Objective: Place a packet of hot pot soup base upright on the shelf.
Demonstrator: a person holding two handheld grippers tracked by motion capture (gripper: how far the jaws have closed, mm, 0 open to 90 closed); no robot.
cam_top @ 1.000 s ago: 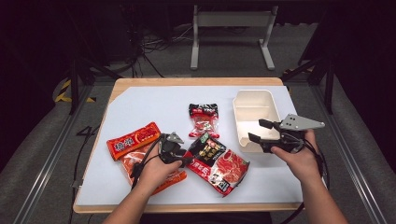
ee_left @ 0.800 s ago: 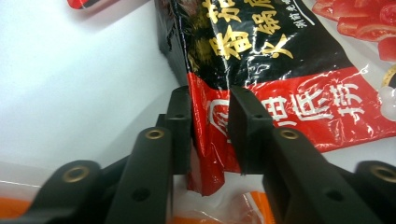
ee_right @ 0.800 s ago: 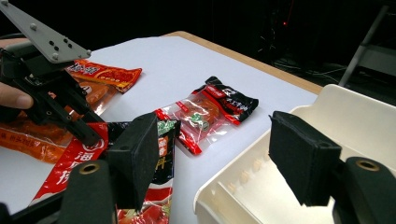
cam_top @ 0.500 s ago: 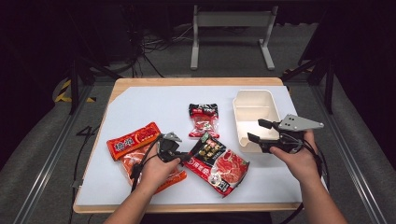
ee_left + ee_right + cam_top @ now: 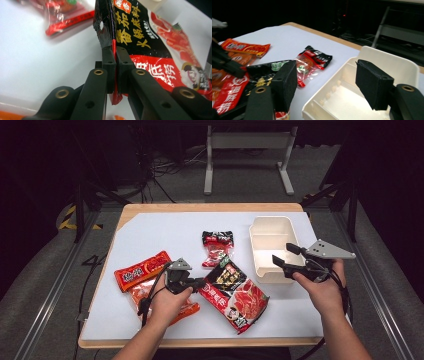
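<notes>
The left claw (image 5: 113, 72) pinches the hotpot soup-base packet's (image 5: 234, 292) edge; the white divided tray (image 5: 270, 247) lies rightward, beside the open right claw (image 5: 286, 257).

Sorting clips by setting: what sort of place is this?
Probably a lab or studio recording bay: a white-topped table in a dark room, cables on the floor, a metal stand behind, dark rails alongside.

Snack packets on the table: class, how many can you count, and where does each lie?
4. A black-and-red packet pinched at its edge by the left gripper; a small packet beside the tray; an orange-red packet at left; another partly under the left hand.
</notes>
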